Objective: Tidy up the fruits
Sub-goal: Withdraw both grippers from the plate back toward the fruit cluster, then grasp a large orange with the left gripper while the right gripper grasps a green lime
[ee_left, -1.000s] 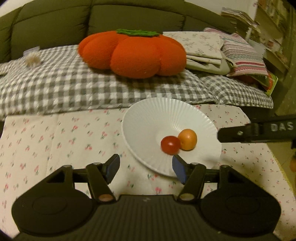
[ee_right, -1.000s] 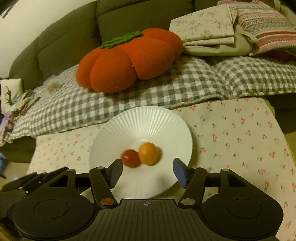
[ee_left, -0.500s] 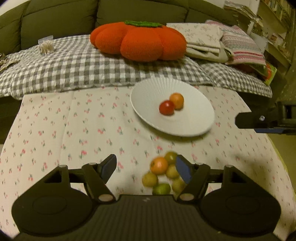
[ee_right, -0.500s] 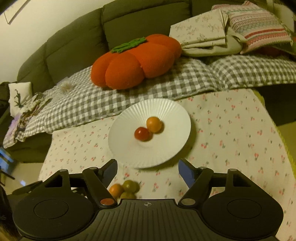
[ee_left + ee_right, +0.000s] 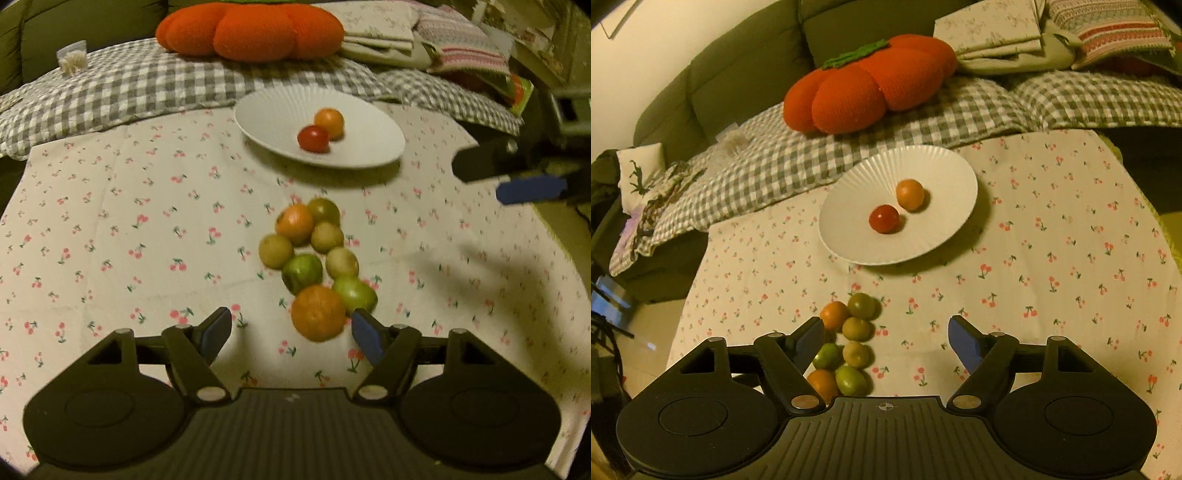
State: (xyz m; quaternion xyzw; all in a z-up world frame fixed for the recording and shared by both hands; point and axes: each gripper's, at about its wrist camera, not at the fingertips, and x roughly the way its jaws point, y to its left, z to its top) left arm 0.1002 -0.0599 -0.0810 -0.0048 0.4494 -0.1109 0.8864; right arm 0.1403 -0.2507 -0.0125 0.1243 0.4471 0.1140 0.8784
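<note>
A white ribbed plate (image 5: 280,110) (image 5: 923,162) on the cherry-print tablecloth holds a red tomato (image 5: 313,138) (image 5: 884,218) and an orange fruit (image 5: 329,118) (image 5: 909,194). Nearer to me lies a cluster of several orange, yellow and green fruits (image 5: 314,258) (image 5: 846,343). My left gripper (image 5: 291,336) is open and empty, with a large orange fruit (image 5: 318,312) just ahead between its fingers. My right gripper (image 5: 884,341) is open and empty above the cluster's right side; it also shows in the left wrist view (image 5: 517,173) at the right edge.
A sofa behind the table carries a grey checked blanket (image 5: 147,85) (image 5: 798,162), an orange pumpkin cushion (image 5: 251,31) (image 5: 871,83) and folded cloths (image 5: 424,40) (image 5: 1034,33). The tablecloth (image 5: 110,221) (image 5: 1071,240) drops off at the left and right table edges.
Both grippers have pulled back and up from the plate. The fruit cluster has come fully into view in front of them. Both stay open and empty.
</note>
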